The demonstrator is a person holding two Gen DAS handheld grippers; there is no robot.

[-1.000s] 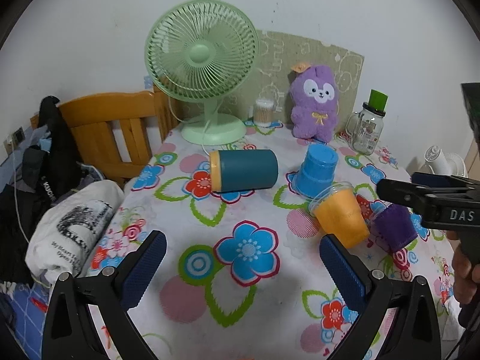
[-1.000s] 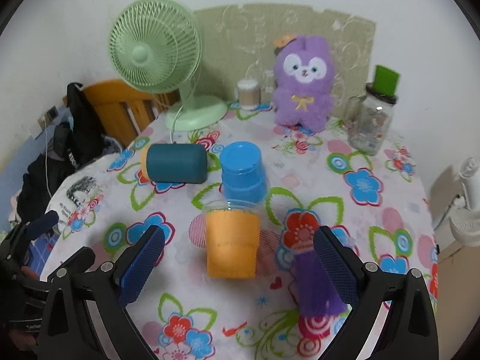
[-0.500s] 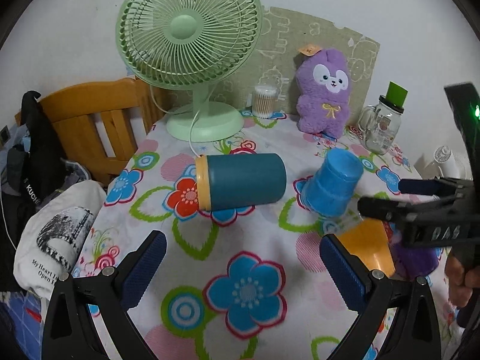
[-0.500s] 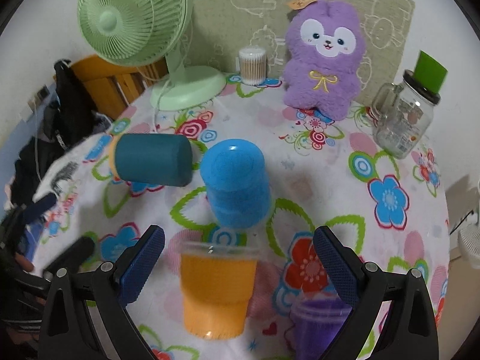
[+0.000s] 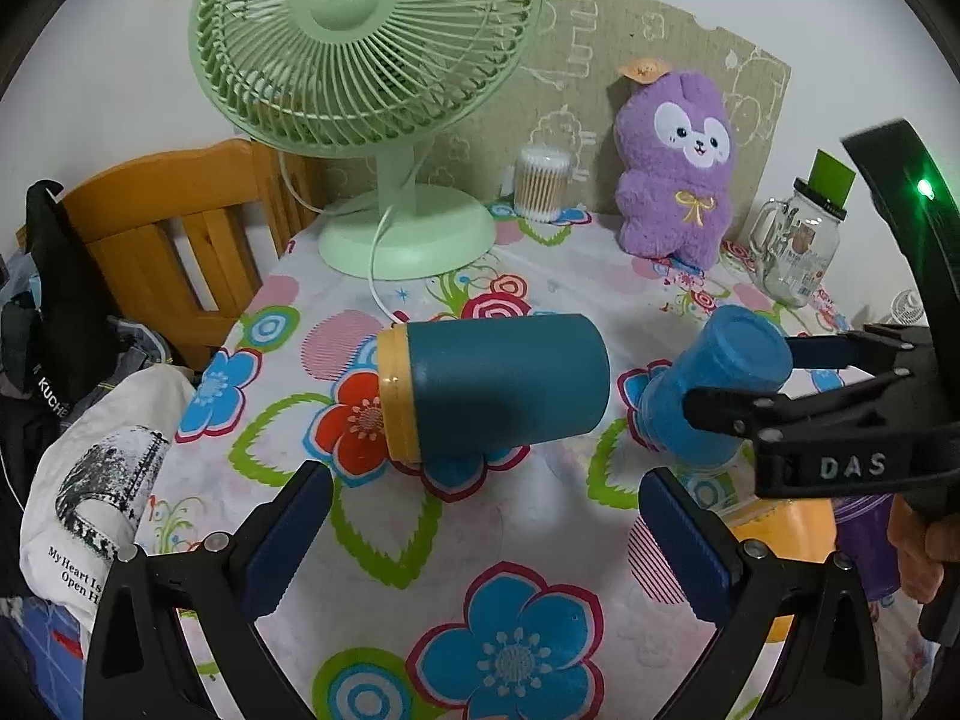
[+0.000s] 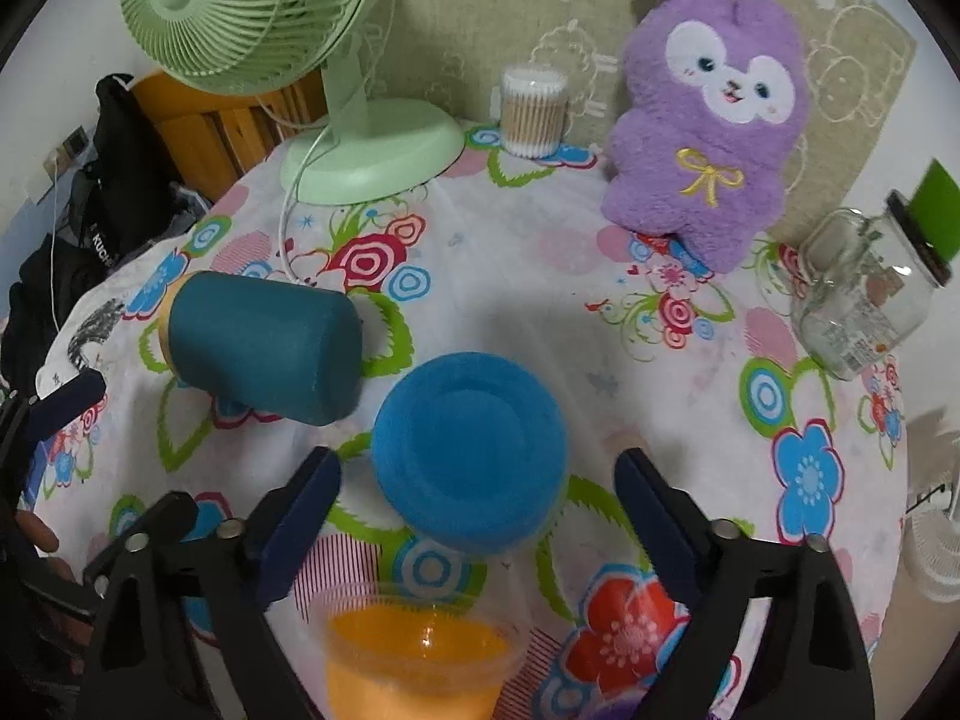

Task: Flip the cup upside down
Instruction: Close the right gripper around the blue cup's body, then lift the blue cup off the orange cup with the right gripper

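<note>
The approach step is judged in hand: the dark teal plastic cup (image 5: 498, 387) lies sideways toward the tabletop's left edge. Both the left gripper (image 5: 480, 540) and right gripper (image 6: 474, 516) are held released, empty; a closing grasp is needed next.

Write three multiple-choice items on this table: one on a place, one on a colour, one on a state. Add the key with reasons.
1. Where is the cotton swab jar?
A. Between the fan base and the purple plush
B. Inside the glass jar
C. On the chair

2. What colour is the rim of the teal cup?
A. Red
B. Yellow
C. White

3. How does the teal cup lie?
A. Upright
B. Upside down
C. On its side

Key: 1 A, it stands at the back between them. 2 B, a yellow band rings its mouth. 3 C, its wall rests on the tablecloth.
</note>
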